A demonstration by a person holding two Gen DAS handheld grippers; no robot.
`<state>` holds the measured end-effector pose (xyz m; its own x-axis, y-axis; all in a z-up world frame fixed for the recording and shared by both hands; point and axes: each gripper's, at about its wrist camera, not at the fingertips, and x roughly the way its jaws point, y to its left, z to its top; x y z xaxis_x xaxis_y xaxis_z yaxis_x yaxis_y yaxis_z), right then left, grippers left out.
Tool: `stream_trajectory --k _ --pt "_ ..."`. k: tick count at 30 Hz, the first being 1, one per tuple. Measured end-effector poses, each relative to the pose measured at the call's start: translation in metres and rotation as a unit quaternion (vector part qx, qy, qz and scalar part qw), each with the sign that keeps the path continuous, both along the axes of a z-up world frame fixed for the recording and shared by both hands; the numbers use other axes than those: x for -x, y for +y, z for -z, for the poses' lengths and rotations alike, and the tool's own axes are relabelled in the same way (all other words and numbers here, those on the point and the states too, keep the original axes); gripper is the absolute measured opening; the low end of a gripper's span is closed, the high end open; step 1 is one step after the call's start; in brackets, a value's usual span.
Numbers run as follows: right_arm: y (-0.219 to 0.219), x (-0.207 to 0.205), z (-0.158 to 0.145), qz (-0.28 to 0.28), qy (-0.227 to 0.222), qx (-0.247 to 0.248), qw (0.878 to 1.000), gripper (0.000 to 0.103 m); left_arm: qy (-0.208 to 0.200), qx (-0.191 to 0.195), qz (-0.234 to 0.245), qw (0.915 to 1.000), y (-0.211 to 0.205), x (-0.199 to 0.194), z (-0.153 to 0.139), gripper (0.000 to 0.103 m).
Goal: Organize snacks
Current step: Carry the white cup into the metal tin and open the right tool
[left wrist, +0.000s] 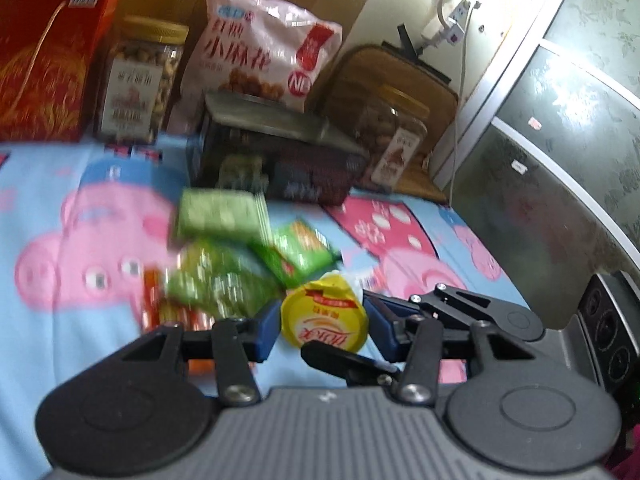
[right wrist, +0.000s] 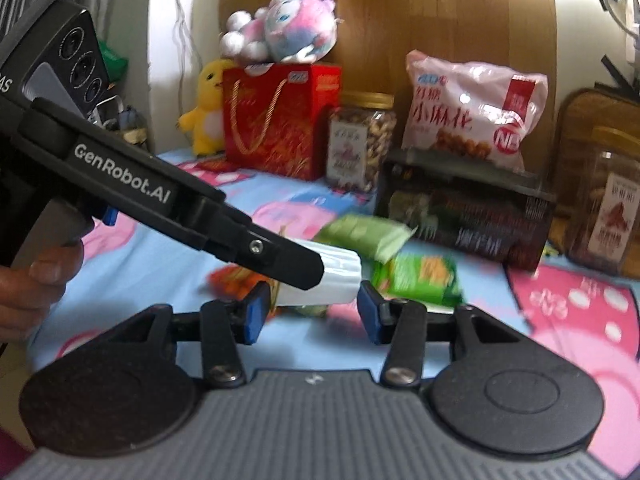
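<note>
A yellow-lidded jelly cup [left wrist: 325, 320] is pinched between the blue pads of the left tongs [left wrist: 323, 326], held above the cartoon-pig bed sheet [left wrist: 60, 340]. The right tongs [right wrist: 310, 312] are spread, nothing gripped, just beside the cup's white body [right wrist: 320, 280]. Green snack packets [left wrist: 224, 248] are scattered just beyond on the sheet. A dark basket [left wrist: 280, 160], a nut jar [left wrist: 140, 80] and a pink snack bag [left wrist: 256, 44] are seen behind.

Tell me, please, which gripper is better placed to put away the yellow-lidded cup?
Left. The left gripper has the yellow-lidded cup clamped between its blue pads, while the right gripper is open and grips nothing.
</note>
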<state>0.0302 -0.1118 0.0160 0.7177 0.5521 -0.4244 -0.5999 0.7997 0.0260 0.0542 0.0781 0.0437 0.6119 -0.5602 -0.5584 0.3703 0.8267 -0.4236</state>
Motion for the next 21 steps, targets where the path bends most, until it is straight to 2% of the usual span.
stream_trajectory --k 6,12,18,21 --pt "0.004 -0.053 -0.017 0.039 -0.014 -0.02 0.999 0.049 -0.012 -0.005 0.0 0.9999 -0.005 -0.058 -0.019 0.046" --pt "0.009 -0.113 -0.027 0.076 -0.018 -0.042 0.996 0.049 -0.044 -0.027 -0.011 0.9986 -0.015 -0.121 -0.038 0.046" --pt "0.014 -0.166 -0.021 0.098 0.01 -0.054 0.994 0.05 -0.044 -0.043 -0.03 0.9977 -0.023 -0.178 -0.034 0.047" --pt "0.021 -0.18 -0.017 0.103 0.02 -0.031 0.994 0.052 -0.035 -0.054 -0.043 0.997 -0.029 -0.196 -0.027 0.047"
